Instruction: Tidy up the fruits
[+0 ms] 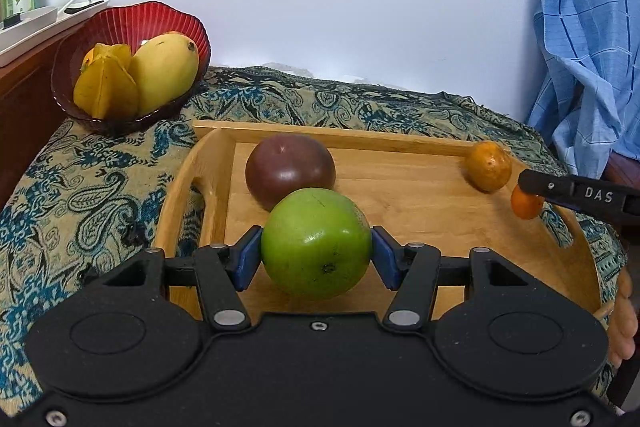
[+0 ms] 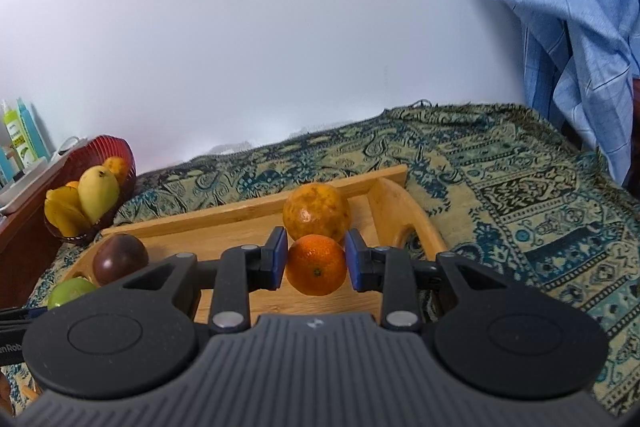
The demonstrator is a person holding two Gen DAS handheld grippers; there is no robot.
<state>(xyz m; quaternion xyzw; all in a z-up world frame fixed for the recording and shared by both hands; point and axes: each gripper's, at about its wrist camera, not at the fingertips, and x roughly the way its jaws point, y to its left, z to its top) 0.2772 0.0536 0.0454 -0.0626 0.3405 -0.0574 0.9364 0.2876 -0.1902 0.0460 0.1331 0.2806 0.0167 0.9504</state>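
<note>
Tray, wooden: left gripper jaws clamp green fruit above it; right gripper jaws clamp small orange above it.

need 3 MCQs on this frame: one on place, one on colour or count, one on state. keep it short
1. Where does the mango lie?
A. on the wooden tray
B. in the red bowl
C. in the left gripper

2. What colour is the fruit held by the left gripper?
A. green
B. purple
C. yellow

3. What is the state of the right gripper?
A. open, with nothing between its fingers
B. shut on the small orange
C. shut on the dark purple fruit

Answers:
1 B: the mango sits beside a starfruit inside the red bowl, off the wooden tray.
2 A: both blue pads press the sides of the green fruit.
3 B: the pads close on the small orange, while the dark purple fruit lies on the tray.
</note>
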